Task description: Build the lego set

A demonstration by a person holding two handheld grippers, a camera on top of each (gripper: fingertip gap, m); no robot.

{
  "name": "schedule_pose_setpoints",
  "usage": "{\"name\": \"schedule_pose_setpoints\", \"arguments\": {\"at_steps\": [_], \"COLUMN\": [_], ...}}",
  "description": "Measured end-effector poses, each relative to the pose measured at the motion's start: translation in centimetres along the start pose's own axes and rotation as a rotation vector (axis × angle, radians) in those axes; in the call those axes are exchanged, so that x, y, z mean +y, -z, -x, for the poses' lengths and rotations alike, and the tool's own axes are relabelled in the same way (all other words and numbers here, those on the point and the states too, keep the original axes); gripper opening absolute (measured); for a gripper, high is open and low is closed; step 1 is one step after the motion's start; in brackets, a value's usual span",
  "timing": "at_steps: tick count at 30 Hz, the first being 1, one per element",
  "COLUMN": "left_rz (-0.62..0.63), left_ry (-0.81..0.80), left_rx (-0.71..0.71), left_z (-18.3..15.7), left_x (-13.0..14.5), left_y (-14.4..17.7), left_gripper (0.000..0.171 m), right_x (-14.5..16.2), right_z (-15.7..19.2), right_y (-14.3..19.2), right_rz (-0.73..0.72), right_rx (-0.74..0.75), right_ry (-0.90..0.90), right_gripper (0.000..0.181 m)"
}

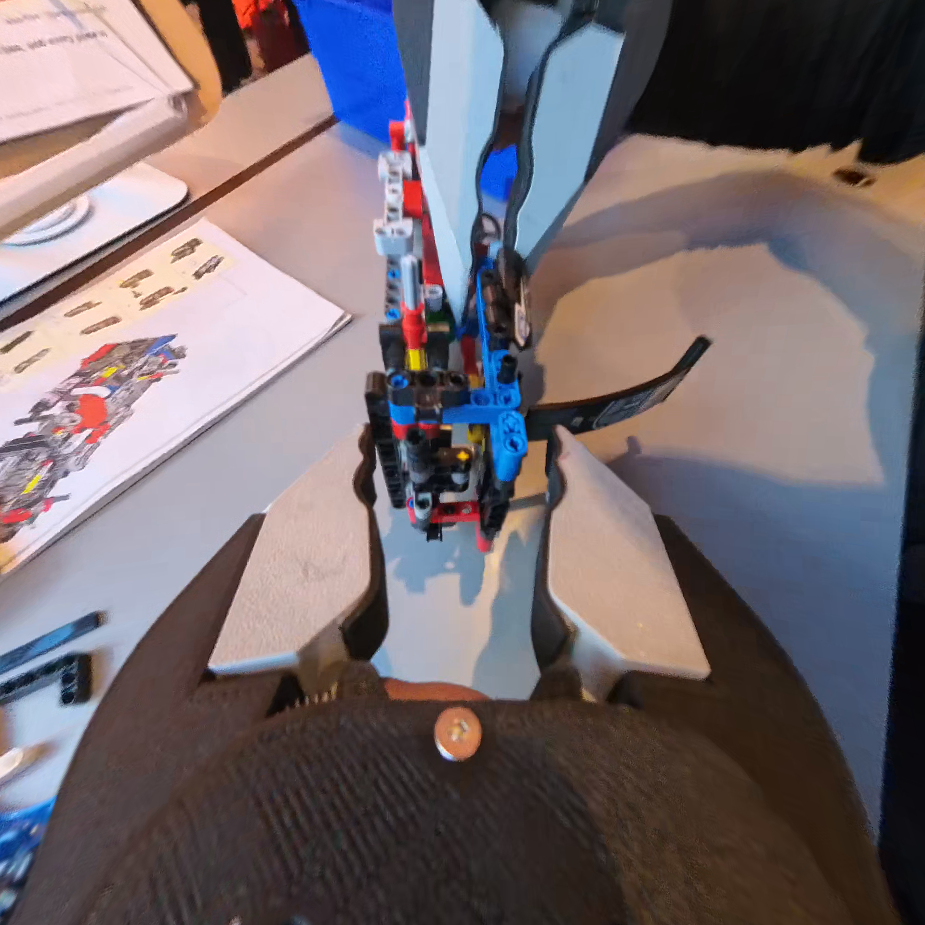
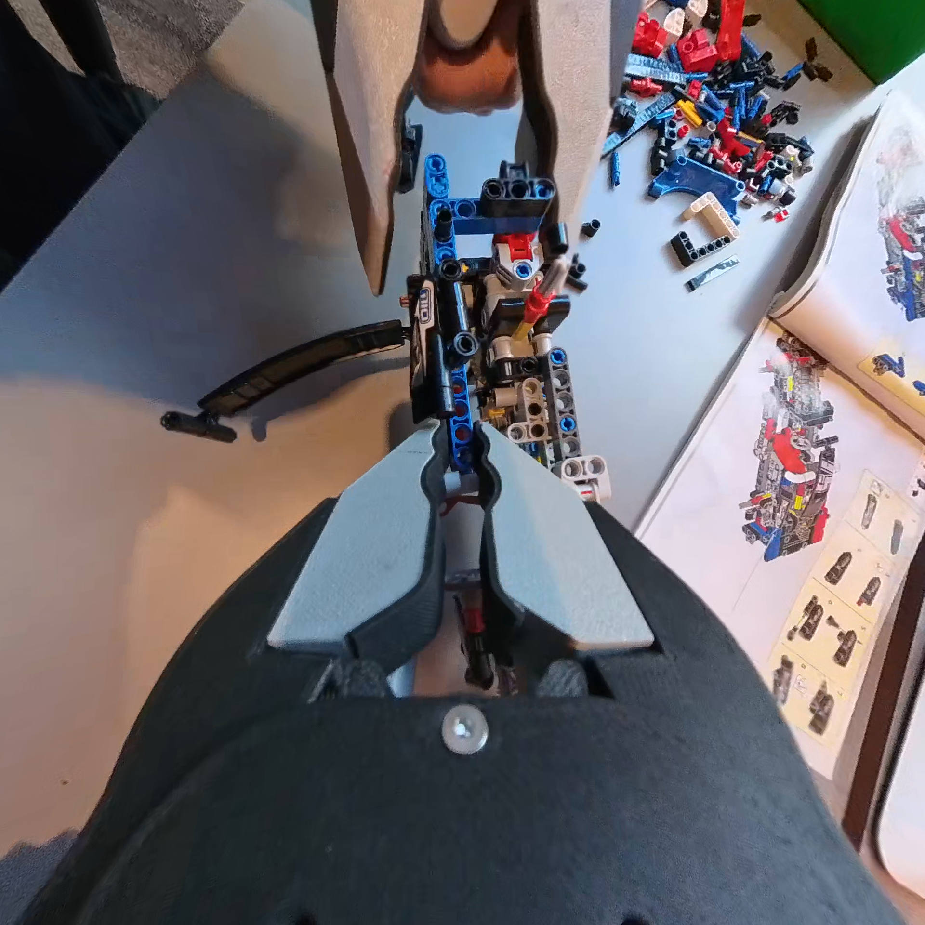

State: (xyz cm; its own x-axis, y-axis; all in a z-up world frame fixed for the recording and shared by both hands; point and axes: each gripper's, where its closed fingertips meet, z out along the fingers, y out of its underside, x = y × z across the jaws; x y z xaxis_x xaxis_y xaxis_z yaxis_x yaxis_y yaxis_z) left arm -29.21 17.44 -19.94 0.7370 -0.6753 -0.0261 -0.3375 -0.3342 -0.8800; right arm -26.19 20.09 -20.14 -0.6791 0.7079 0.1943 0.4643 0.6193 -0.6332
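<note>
The lego assembly (image 1: 440, 425), a long frame of blue, black, red and grey beams, is held just above the grey table (image 1: 726, 525). My left gripper (image 1: 461, 445) is open, its fingers straddling the assembly's near end. My right gripper (image 1: 488, 270) comes in from the far side and is shut on the other end. In the right wrist view my right gripper (image 2: 458, 433) clamps a blue beam of the assembly (image 2: 505, 310), and the left gripper (image 2: 470, 250) stands open around the far end. A black curved panel (image 2: 300, 370) sticks out sideways; whether it is attached I cannot tell.
An open instruction booklet (image 1: 150, 375) lies left of the assembly, also in the right wrist view (image 2: 801, 475). A pile of several loose pieces (image 2: 701, 100) lies beyond it, with a black L-beam (image 2: 696, 250). A blue box (image 1: 350, 60) stands at the back. Loose black beams (image 1: 50, 675) lie near left. There is about 5 cm between the tips of the two grippers. The black L-beam (image 2: 696, 250) is closer to my left gripper, around 20 cm from its tips; the right tips are 25 cm off. My left wrist view (image 1: 62, 670) looks at it from another angle.
</note>
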Motion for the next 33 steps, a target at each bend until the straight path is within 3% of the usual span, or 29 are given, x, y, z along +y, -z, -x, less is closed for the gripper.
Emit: {"name": "schedule_pose_setpoints", "arguments": {"at_steps": [6,11,14,17,19,21,25,29,33], "left_rz": [-0.114,-0.093,-0.151,-0.187,-0.184,-0.175,-0.185,-0.18,-0.198], "left_ry": [0.017,-0.219,-0.19,-0.204,-0.218,-0.212,-0.199,-0.185,-0.189], "left_rx": [0.065,-0.077,-0.111,-0.15,-0.162,-0.165,-0.162,-0.193,-0.184], "left_z": [-0.3,-1.9,-2.3,-2.2,-2.2,-2.2,-2.3,-2.2,-2.5], "left_x": [-0.7,-0.1,-0.5,-0.7,-0.7,-0.7,-0.7,-0.7,-0.6], "left_y": [-0.4,-1.1,-1.3,-1.0,-1.0,-1.0,-0.9,-0.9,-0.7], "left_gripper": [0.061,0.06,0.06,0.056,0.056,0.056,0.056,0.055,0.056], "right_x": [0.2,1.4,1.2,1.0,0.8,-0.4,-3.6,-2.2,-1.5], "right_z": [0.8,2.3,2.8,3.4,3.8,4.7,6.4,5.7,4.9], "right_y": [-0.1,-0.4,0.5,2.3,3.9,5.1,5.0,1.8,1.2], "right_rz": [0.0,0.032,-0.008,-0.076,-0.162,-0.343,-0.829,-0.893,-0.957], "right_rx": [0.071,0.188,0.249,0.283,0.33,0.318,0.087,0.014,0.0], "right_ry": [-0.022,0.004,-0.016,-0.112,-0.247,-0.474,-0.981,-1.356,-1.503], "right_gripper": [0.005,0.007,0.01,0.025,0.03,0.034,0.029,0.028,0.034]}}
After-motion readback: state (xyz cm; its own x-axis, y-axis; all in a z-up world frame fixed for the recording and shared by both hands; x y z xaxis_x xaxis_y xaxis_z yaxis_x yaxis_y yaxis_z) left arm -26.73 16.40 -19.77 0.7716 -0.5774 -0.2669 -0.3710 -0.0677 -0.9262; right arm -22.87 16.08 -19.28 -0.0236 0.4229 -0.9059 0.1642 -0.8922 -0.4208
